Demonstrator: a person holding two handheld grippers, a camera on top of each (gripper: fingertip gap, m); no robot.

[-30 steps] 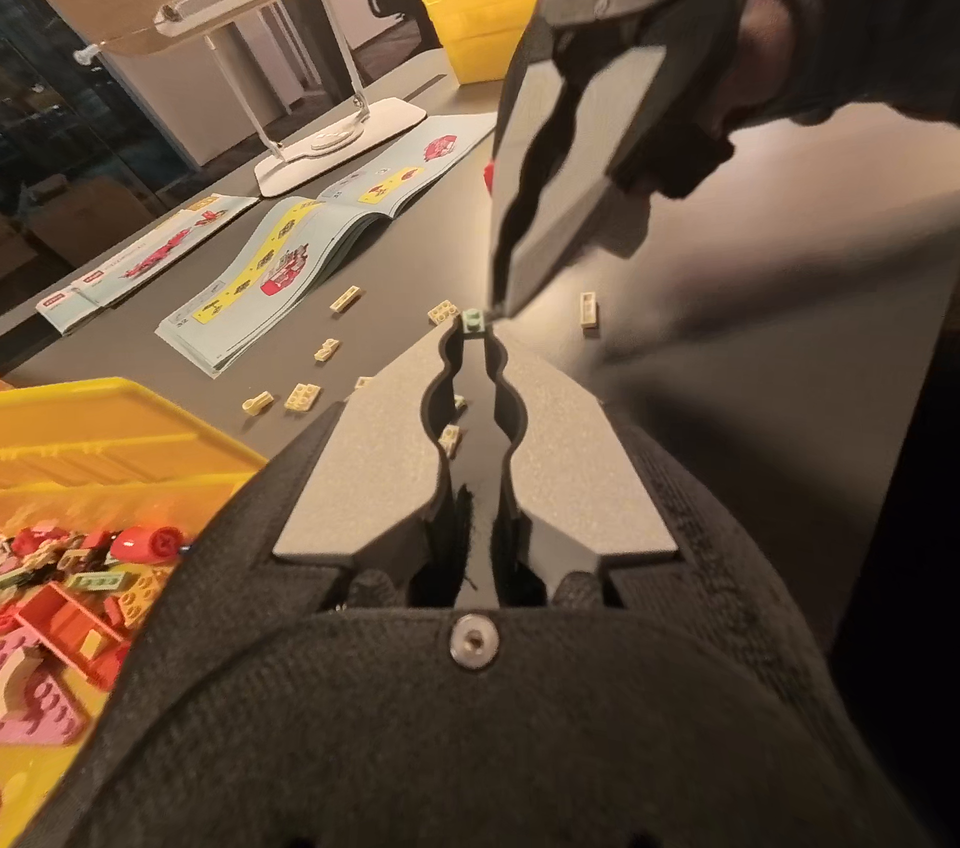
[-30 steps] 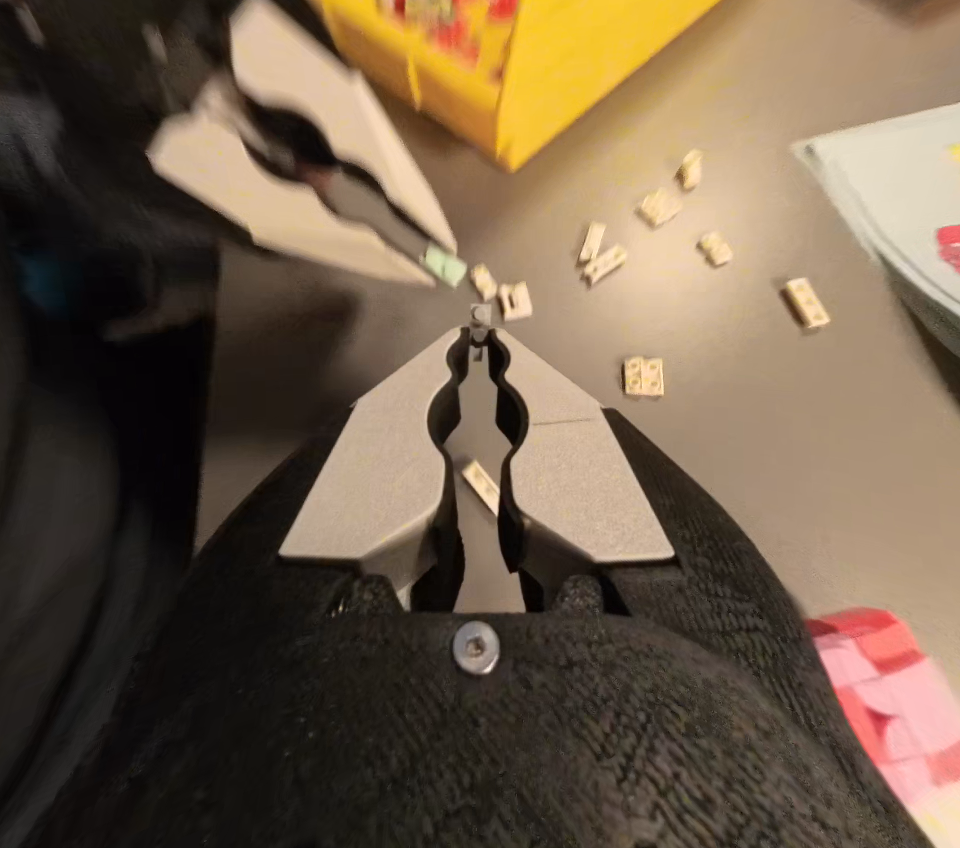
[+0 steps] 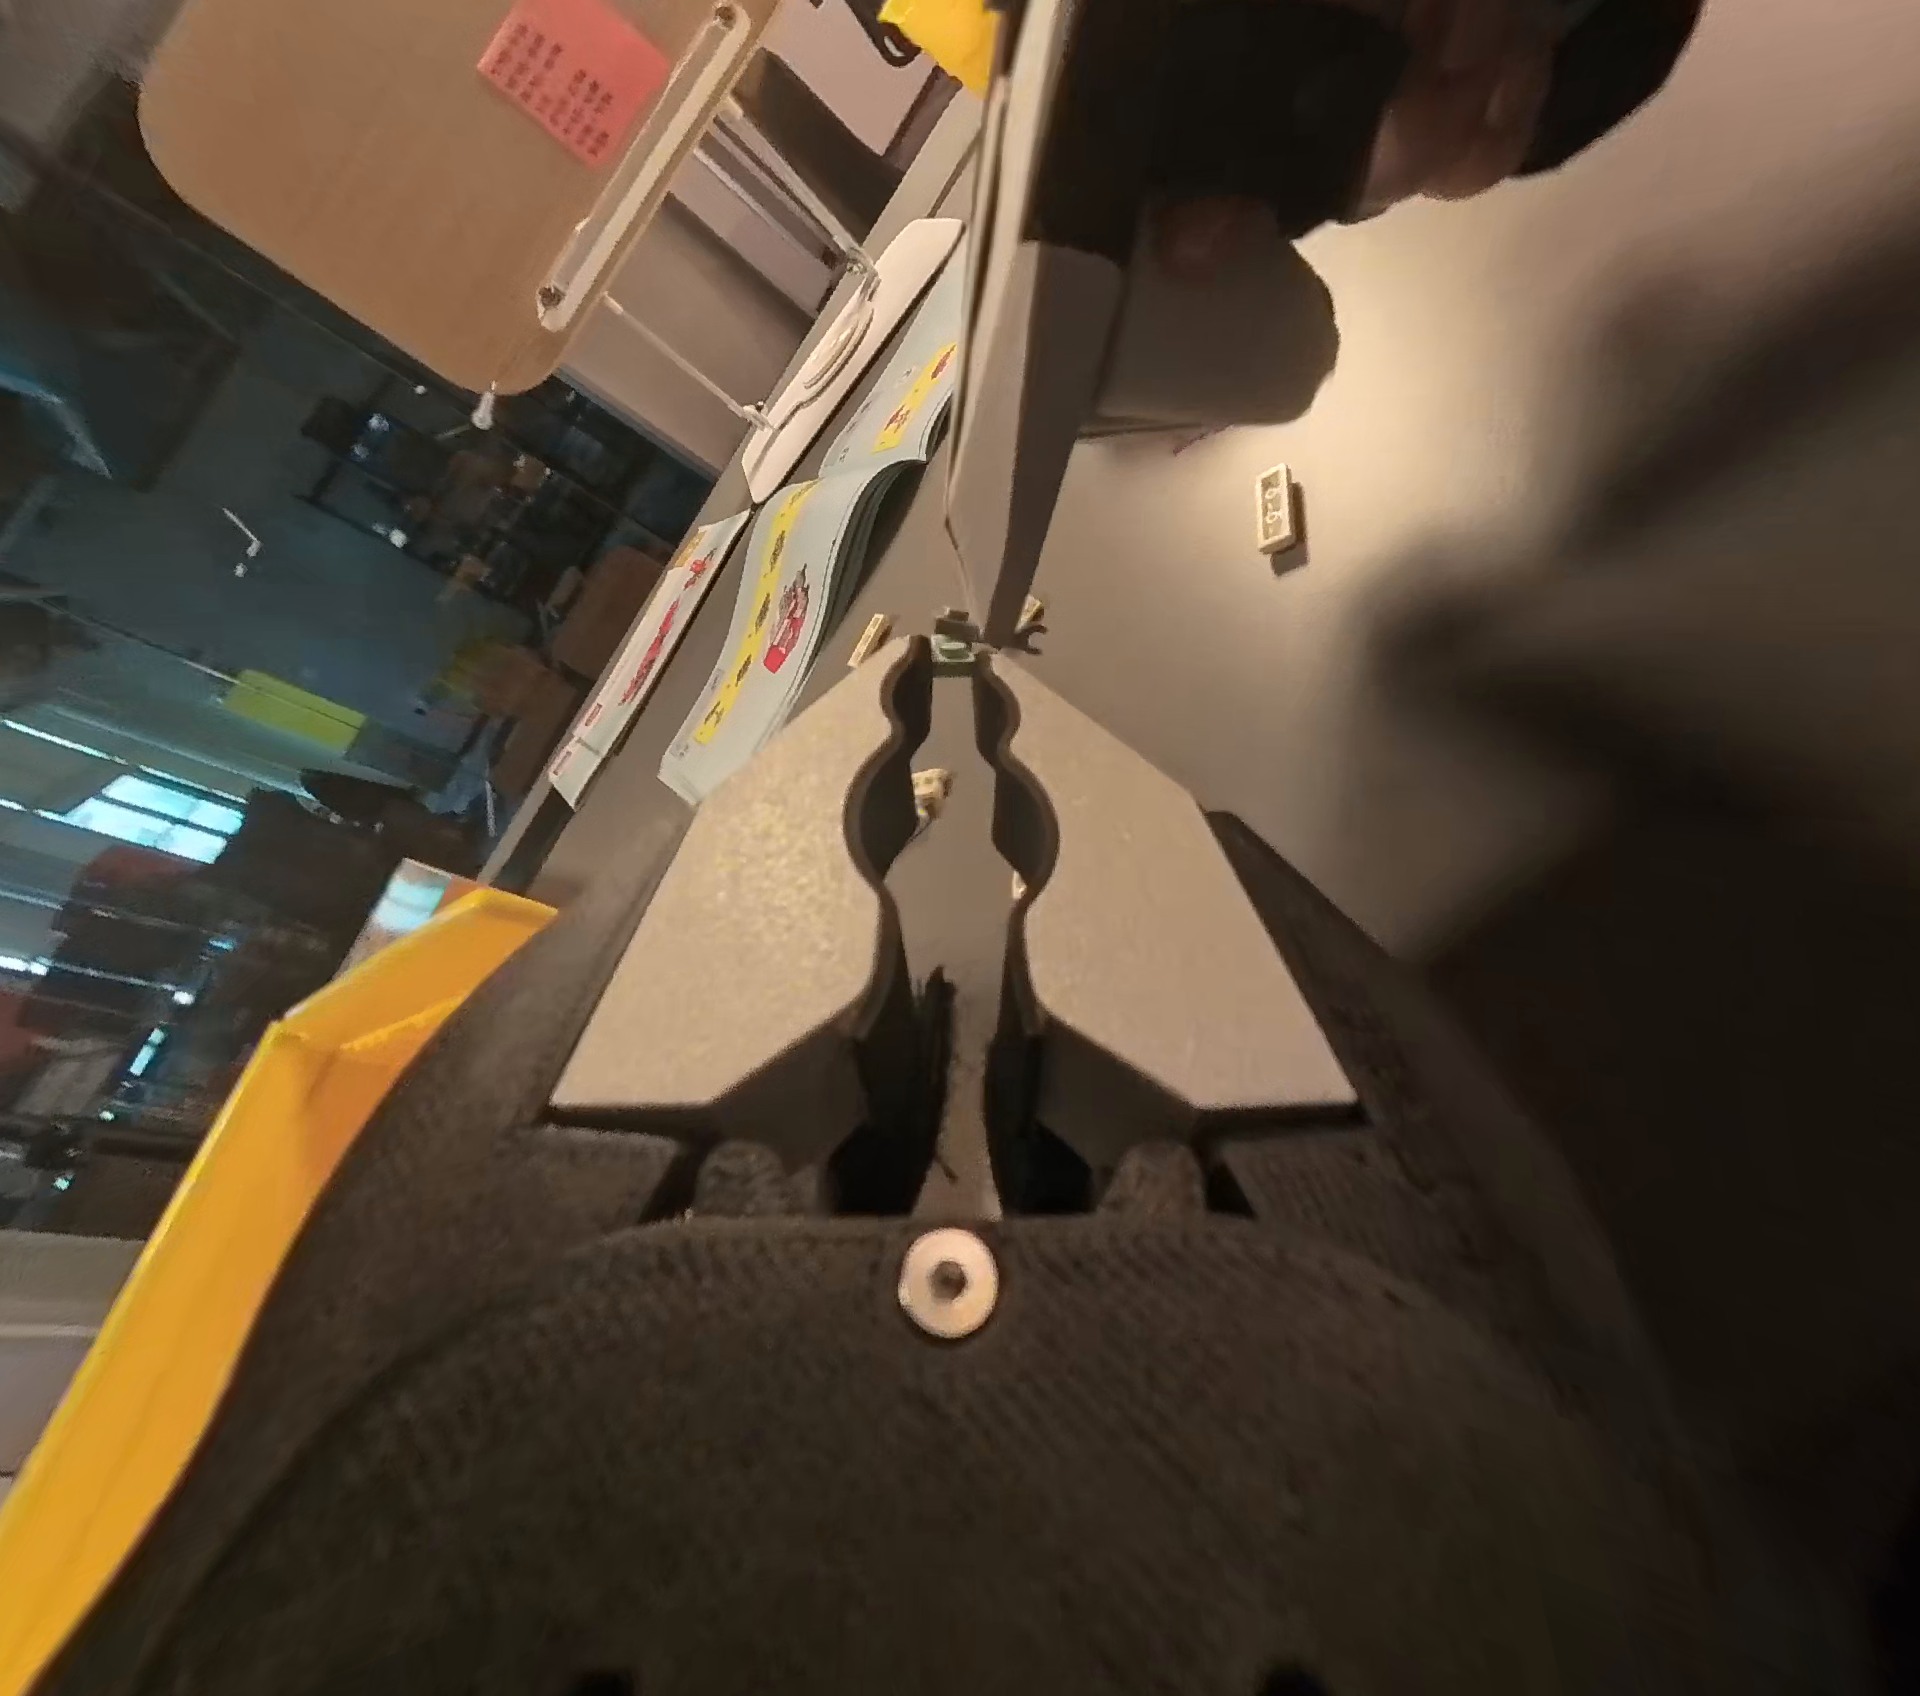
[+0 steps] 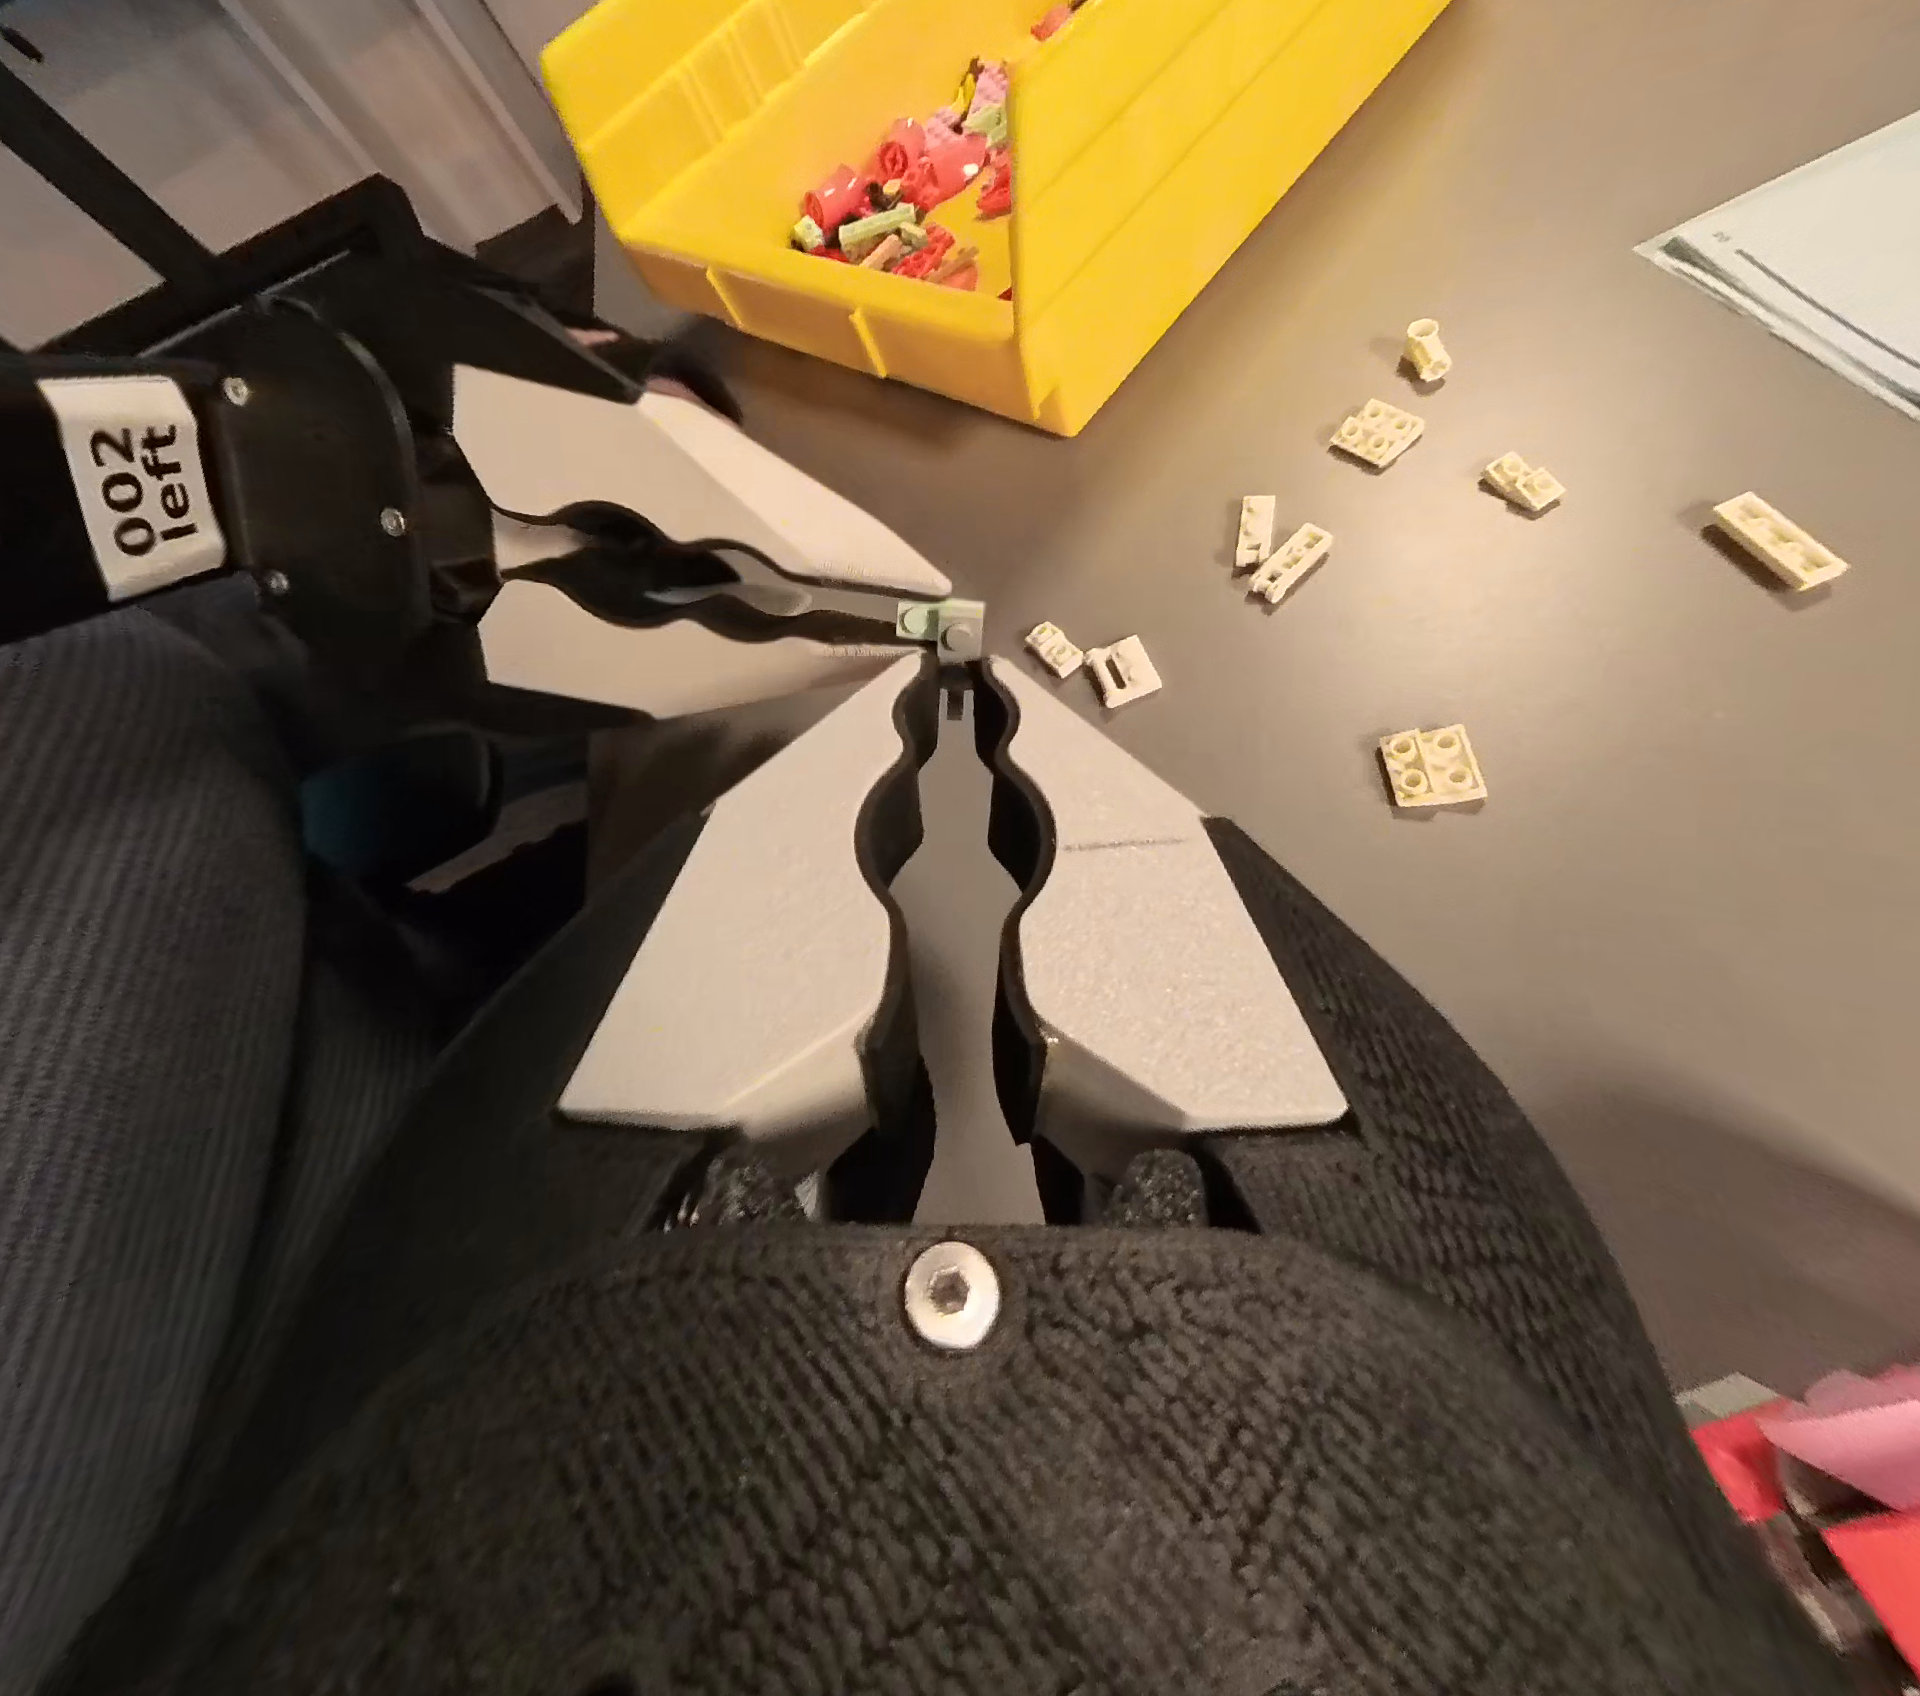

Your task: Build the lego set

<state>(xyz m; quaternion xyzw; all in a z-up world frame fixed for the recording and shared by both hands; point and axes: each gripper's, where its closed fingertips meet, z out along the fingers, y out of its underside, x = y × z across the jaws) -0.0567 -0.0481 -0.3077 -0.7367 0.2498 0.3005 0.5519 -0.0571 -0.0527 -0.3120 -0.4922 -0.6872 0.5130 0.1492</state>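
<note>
My left gripper [image 3: 954, 659] is shut on a small light green plate [image 3: 952, 653]. In the right wrist view it comes in from the left [image 4: 894, 623], with the green plate [image 4: 914, 618] sticking out of its tips. My right gripper [image 4: 954, 682] is shut on a small grey piece [image 4: 958, 640] with a clip end between the jaws. The grey piece sits against the free end of the green plate. In the left wrist view the right gripper [image 3: 997, 618] reaches down from above, and the grey piece [image 3: 950, 624] touches the plate. Both are held just above the dark table [image 4: 1455, 1023].
Several cream pieces [image 4: 1434, 768] lie scattered on the table to the right. A yellow bin [image 4: 1195, 192] with red, pink and green pieces stands behind. Open booklets [image 3: 790, 607] and a board on a stand [image 3: 416, 88] are at the far left. Red-pink parts [image 4: 1829, 1480] lie at the near right. My two grippers' fingertips are within a few centimetres of each other.
The two grippers have closed the small gap between them, so the grey piece now meets the green plate. The left gripper has rolled and tilted. Both grasps are unchanged.
</note>
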